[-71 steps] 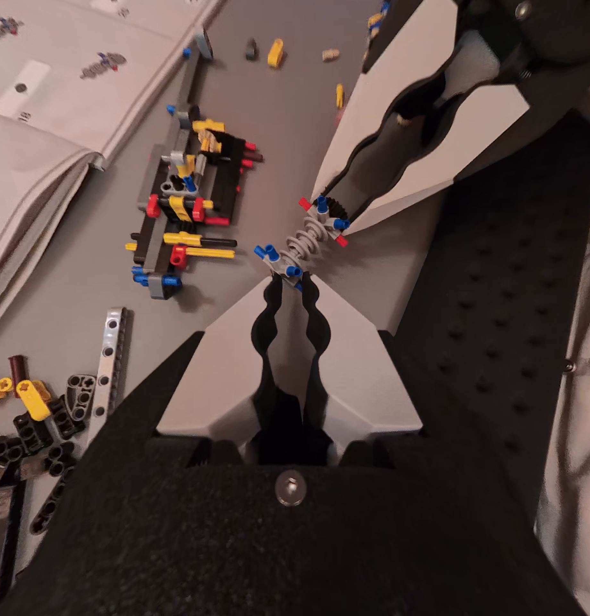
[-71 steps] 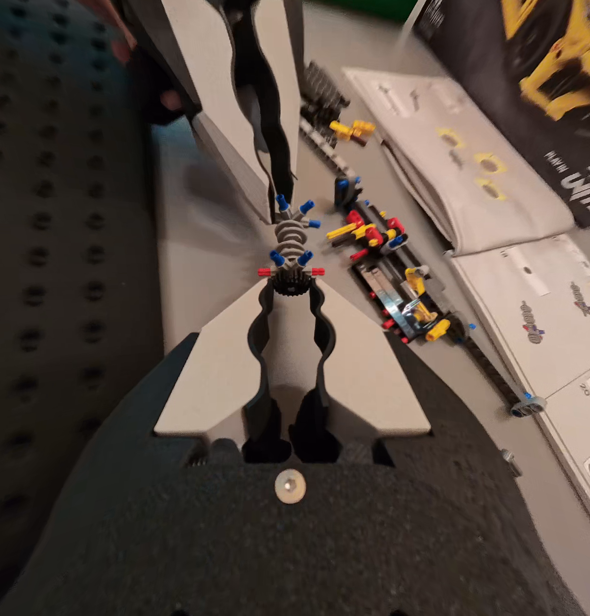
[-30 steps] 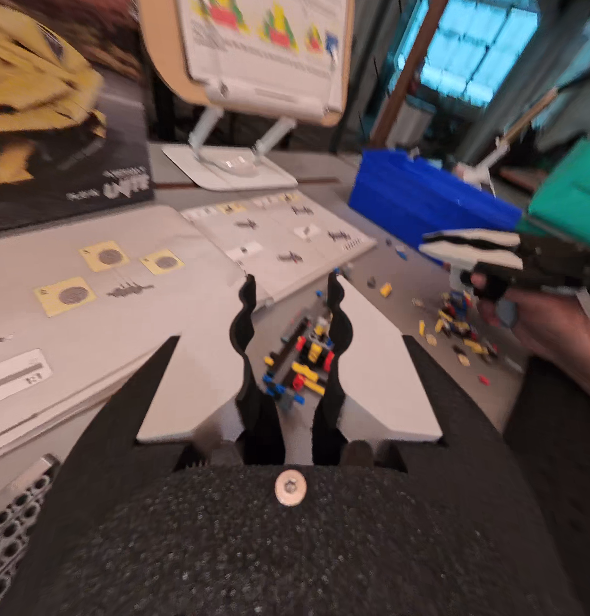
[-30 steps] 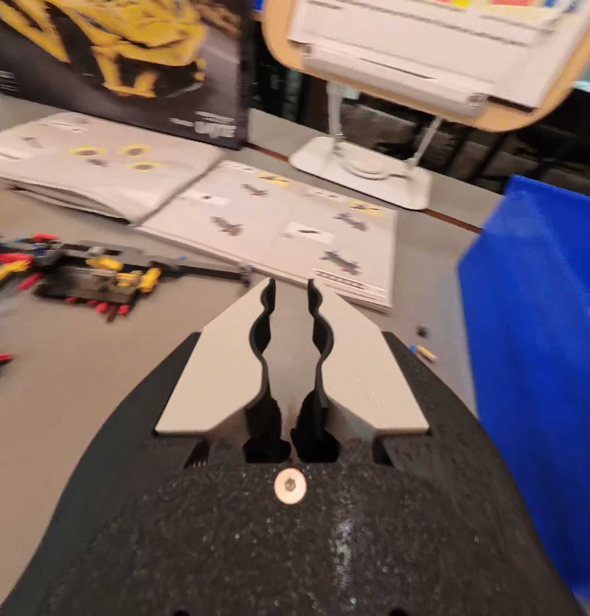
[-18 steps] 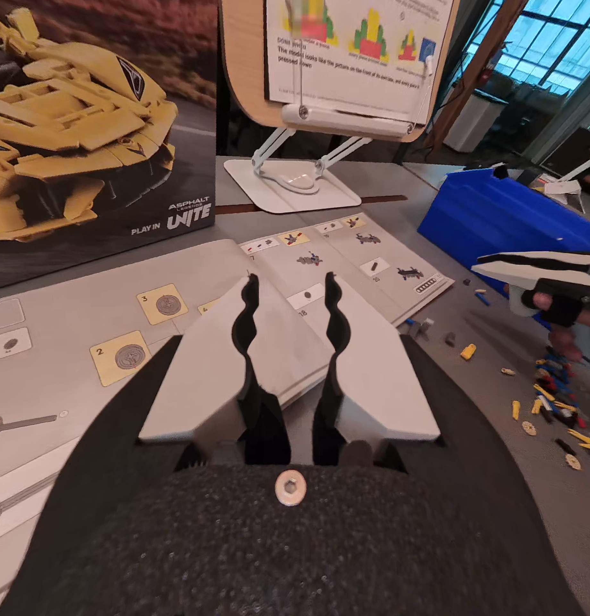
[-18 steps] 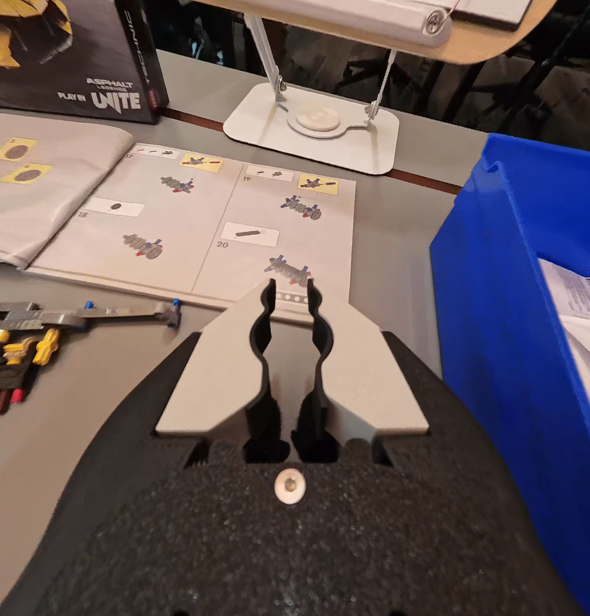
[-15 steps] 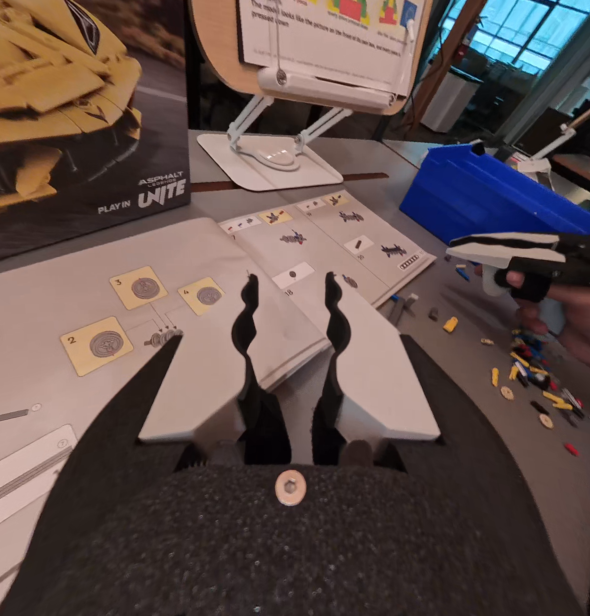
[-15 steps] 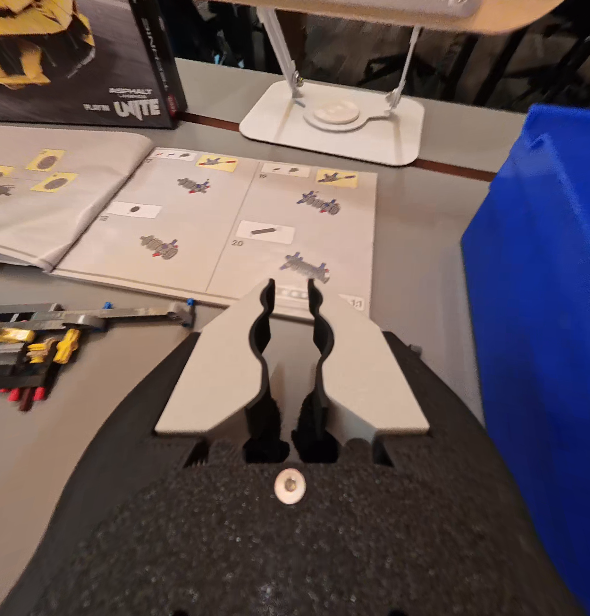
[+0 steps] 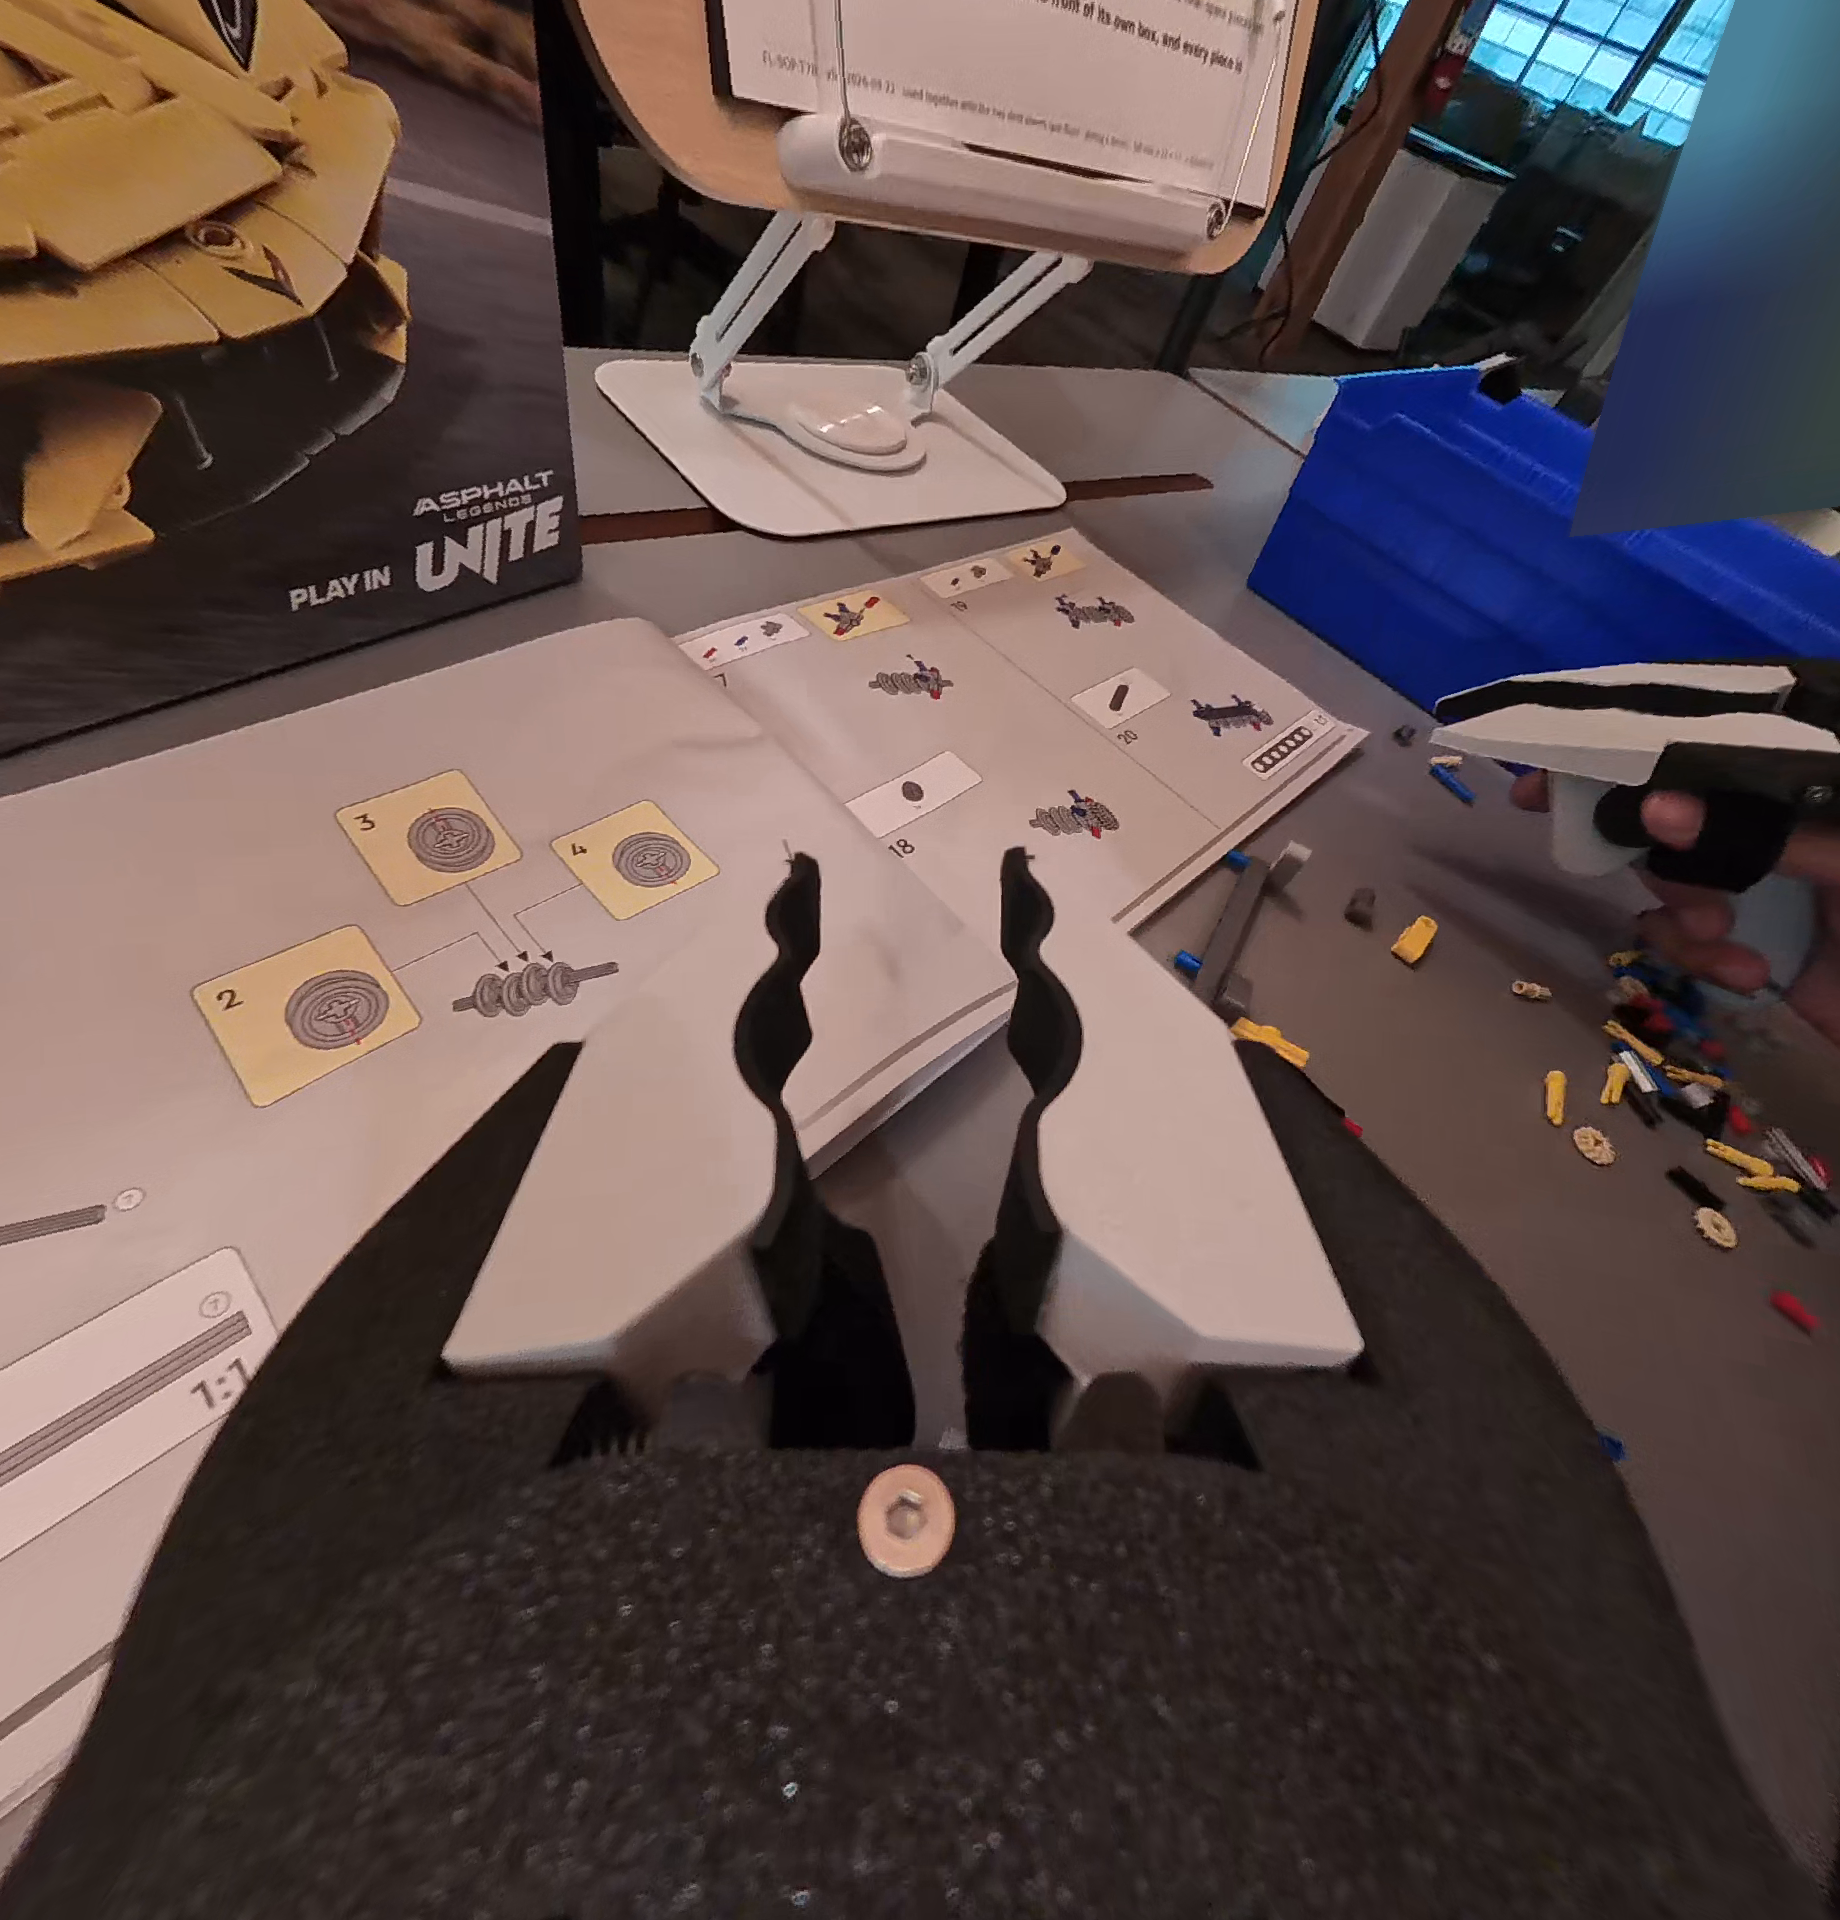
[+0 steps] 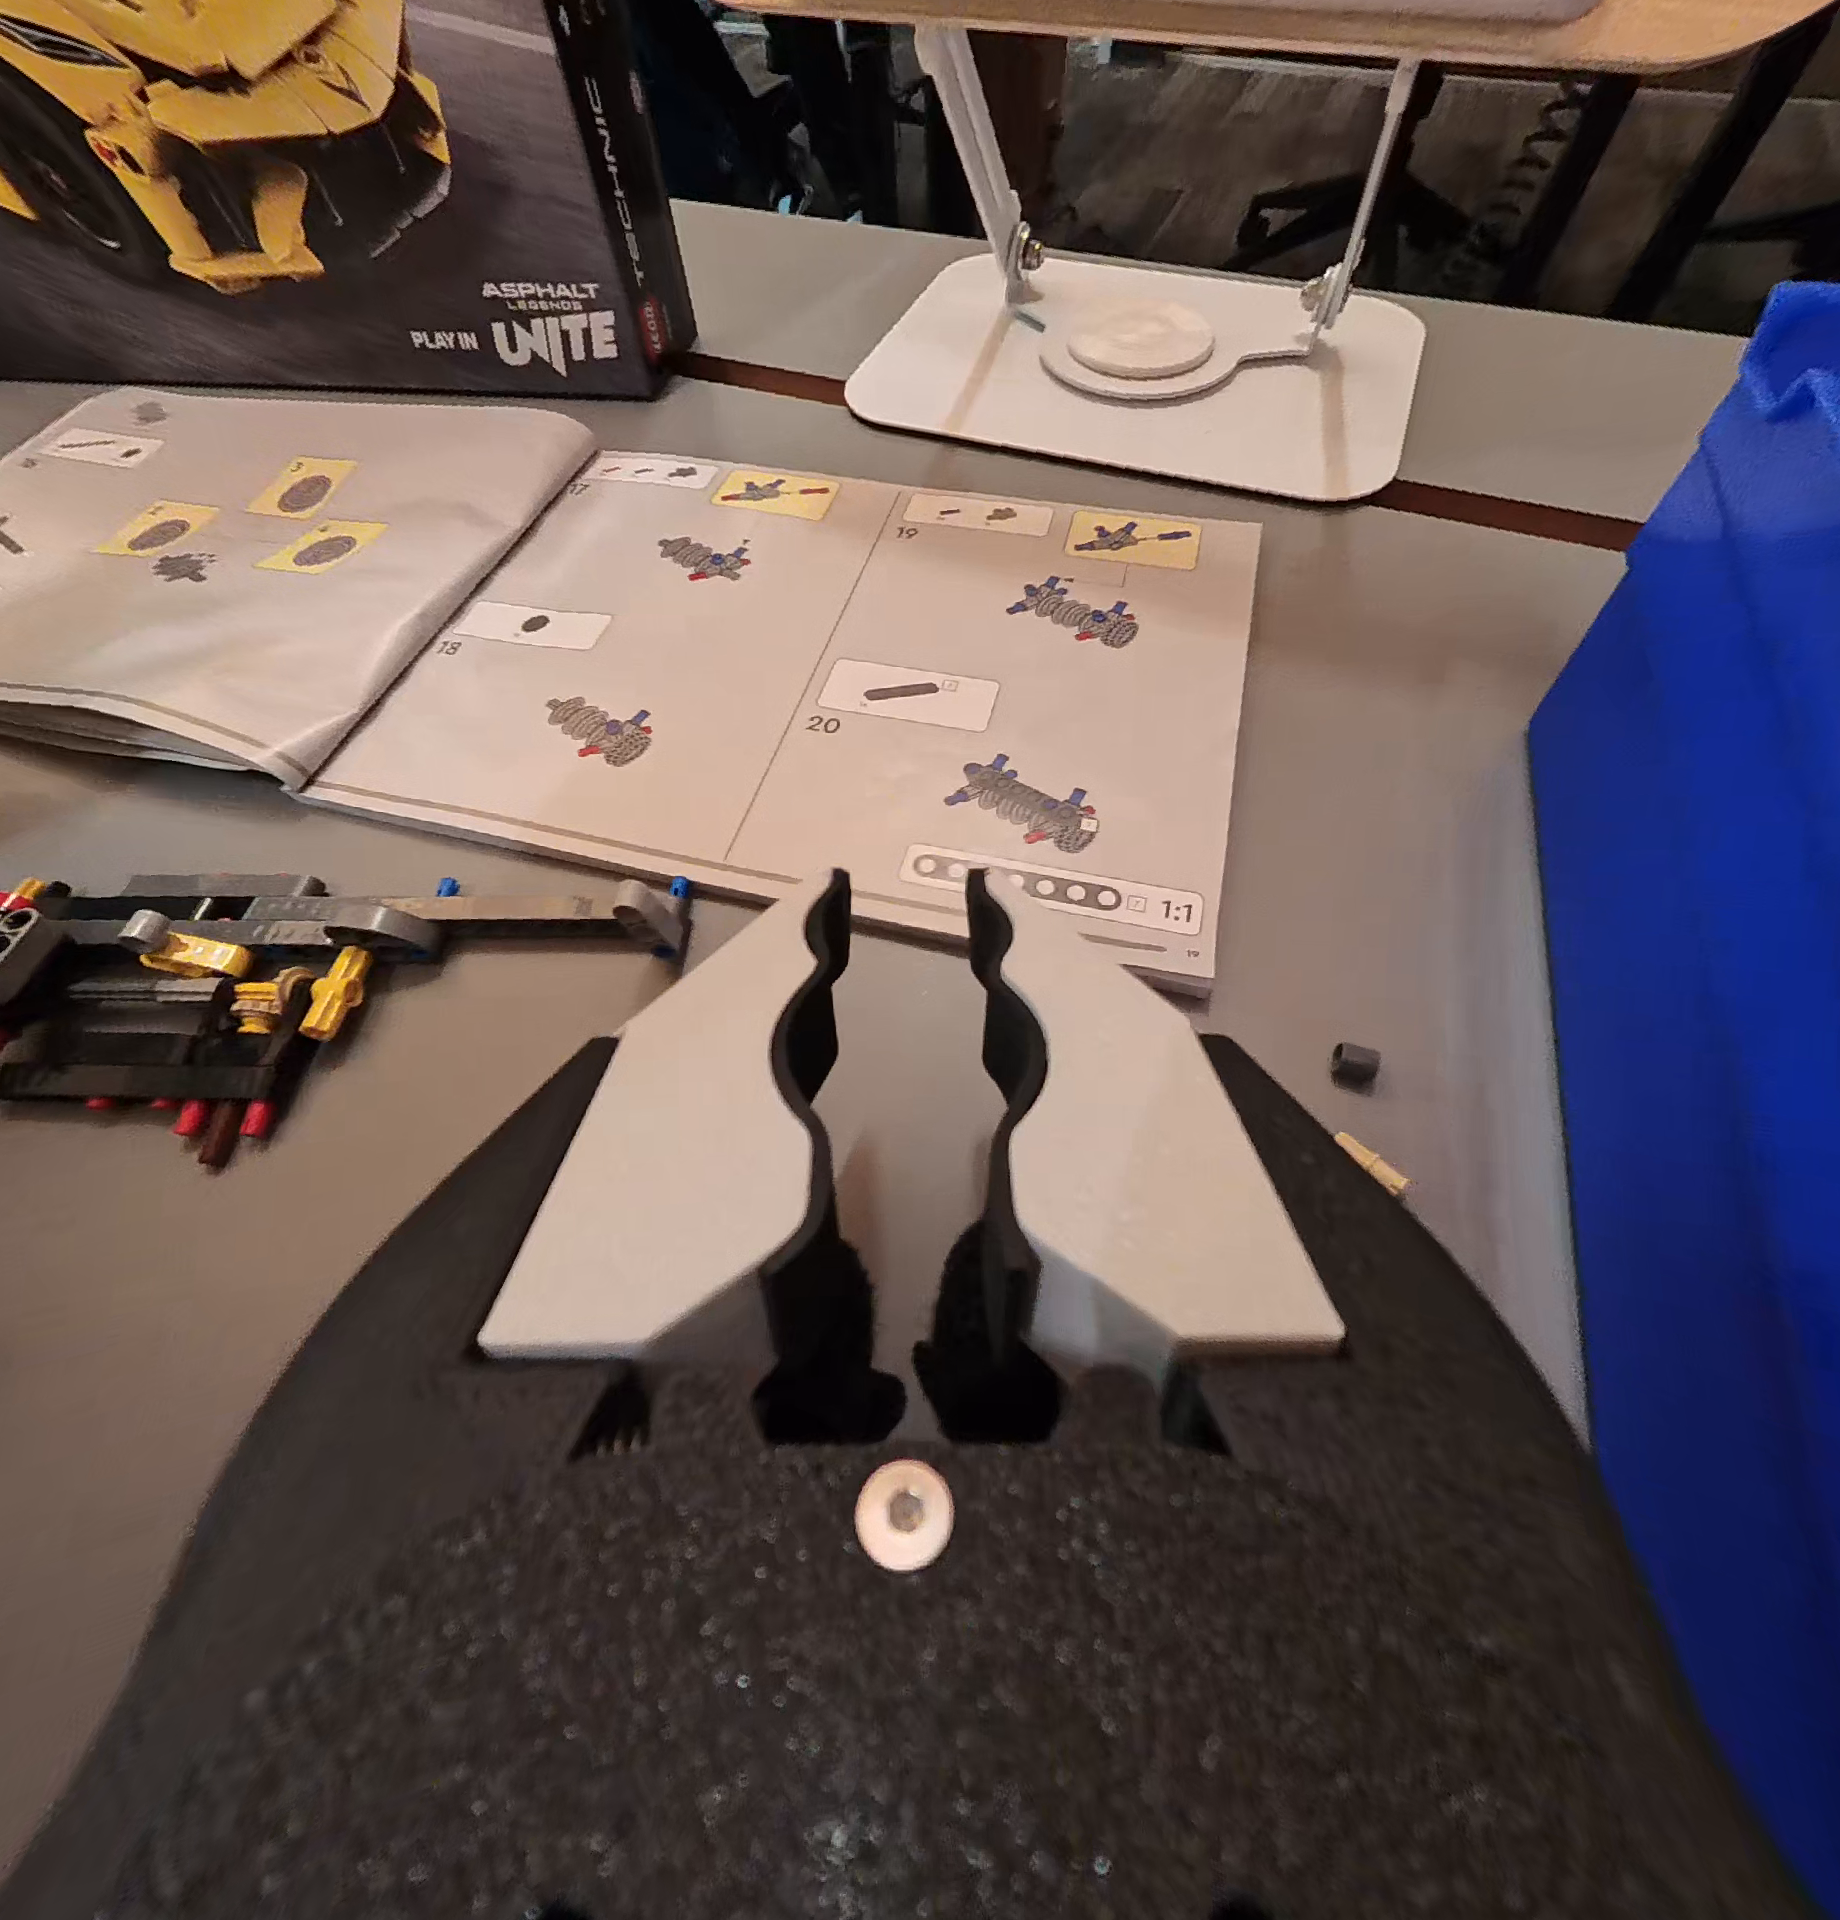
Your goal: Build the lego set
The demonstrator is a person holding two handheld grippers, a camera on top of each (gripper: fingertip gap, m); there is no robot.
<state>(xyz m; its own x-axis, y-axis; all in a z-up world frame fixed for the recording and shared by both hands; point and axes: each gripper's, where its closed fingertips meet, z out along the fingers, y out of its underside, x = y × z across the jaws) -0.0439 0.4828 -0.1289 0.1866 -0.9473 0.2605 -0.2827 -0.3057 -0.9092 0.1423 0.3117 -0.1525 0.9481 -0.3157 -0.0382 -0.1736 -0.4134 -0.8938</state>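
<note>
A flat teal-blue patch is covering the upper right corner of the left wrist view, hiding what lies behind it. The display board's (image 9: 999,94) top is running out of frame in both views, and the set's box (image 9: 251,343) is cut at the left edge. In the right wrist view the partly built lego assembly (image 10: 168,971) is lying at 9 o'clock from the right gripper (image 10: 908,894), its left end cut off by the frame. The loose pieces (image 9: 1674,1081) at 3 o'clock in the left wrist view are too small and tangled to count.

The grey table (image 10: 220,1351) is lying bare between the assembly and the right gripper. The blue bin (image 10: 1726,935) is walling off the whole 3 o'clock side. The open instruction booklet (image 10: 770,665) is lying at 12 o'clock, its near edge just beyond the fingertips.

One booklet, one box, one bin, one board stand, two grippers are showing. The left gripper (image 9: 908,862) is hanging released over the booklet with nothing between its jaws. The right gripper is likewise released and empty, with a narrower gap; a hand (image 9: 1747,914) is holding it.
</note>
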